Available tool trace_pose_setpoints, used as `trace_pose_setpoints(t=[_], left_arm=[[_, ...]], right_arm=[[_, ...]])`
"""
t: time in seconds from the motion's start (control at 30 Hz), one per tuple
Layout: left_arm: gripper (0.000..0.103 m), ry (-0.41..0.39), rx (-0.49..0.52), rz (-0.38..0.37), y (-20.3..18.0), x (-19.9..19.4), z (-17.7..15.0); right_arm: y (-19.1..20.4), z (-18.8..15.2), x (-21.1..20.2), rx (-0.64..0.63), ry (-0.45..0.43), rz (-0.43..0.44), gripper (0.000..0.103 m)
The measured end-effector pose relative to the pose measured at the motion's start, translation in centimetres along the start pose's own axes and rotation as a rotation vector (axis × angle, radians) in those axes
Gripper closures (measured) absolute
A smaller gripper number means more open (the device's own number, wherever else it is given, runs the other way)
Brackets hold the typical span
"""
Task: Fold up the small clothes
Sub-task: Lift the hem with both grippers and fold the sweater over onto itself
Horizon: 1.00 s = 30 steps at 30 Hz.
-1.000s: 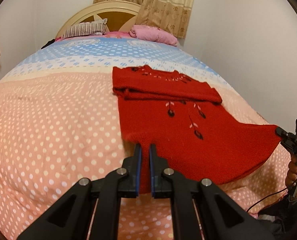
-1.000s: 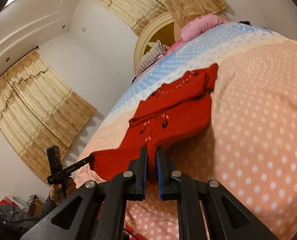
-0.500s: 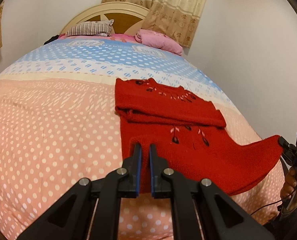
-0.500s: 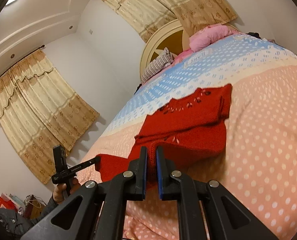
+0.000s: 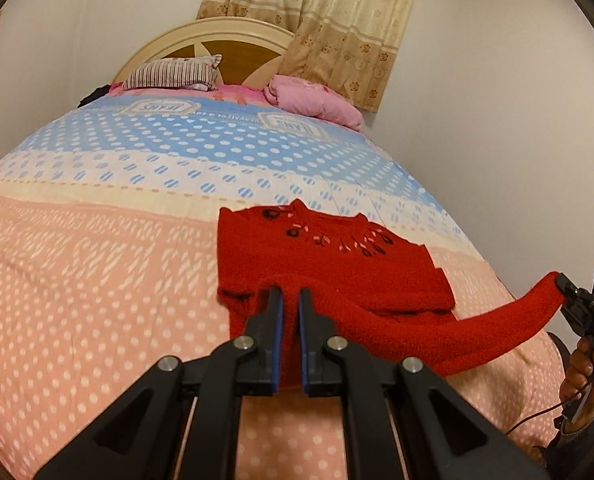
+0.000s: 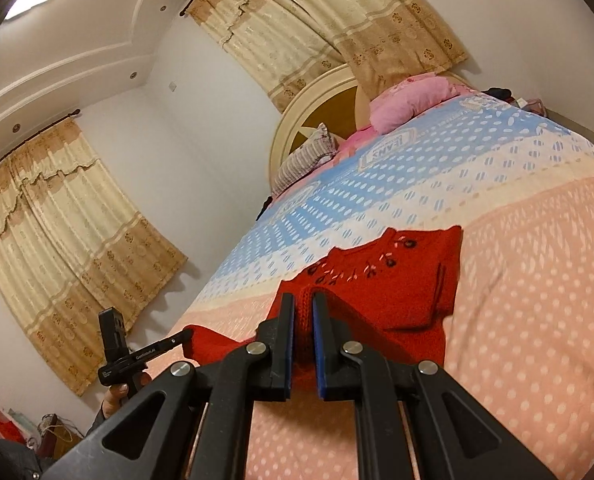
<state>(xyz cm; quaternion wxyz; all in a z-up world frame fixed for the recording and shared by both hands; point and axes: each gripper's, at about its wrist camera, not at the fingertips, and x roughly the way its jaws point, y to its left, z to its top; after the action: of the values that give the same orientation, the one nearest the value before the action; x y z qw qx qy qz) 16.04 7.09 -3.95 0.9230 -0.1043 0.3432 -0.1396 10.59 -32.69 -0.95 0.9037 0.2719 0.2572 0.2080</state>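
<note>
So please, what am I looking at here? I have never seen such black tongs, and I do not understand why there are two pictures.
No robot here: a person holds a hand-held gripper in each hand. Each gripper carries a camera looking along its two fingers, so you get two views of one moment. The left gripper and the right gripper are each shut on the hem of a red sweater, lifting it over the part lying on the dotted bedspread. Each view also shows the other gripper from the side. Pillows lie at the headboard.
</note>
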Motion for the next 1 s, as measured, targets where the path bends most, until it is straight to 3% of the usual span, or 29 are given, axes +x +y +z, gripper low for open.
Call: trace_pose_setpoints(t=[0.7,1.0], left_arm=[[0.096,0.053,0.000,0.052,1.9,10.1,7.4],[0.096,0.123,0.076,0.122,1.6,16.9,7.5]], right_arm=[[-4.6,6.9,11.6,0.016,0.083,-0.124,0.095],[-9.2,7.5,16.6,0.071,0.129,-0.229,0.095]])
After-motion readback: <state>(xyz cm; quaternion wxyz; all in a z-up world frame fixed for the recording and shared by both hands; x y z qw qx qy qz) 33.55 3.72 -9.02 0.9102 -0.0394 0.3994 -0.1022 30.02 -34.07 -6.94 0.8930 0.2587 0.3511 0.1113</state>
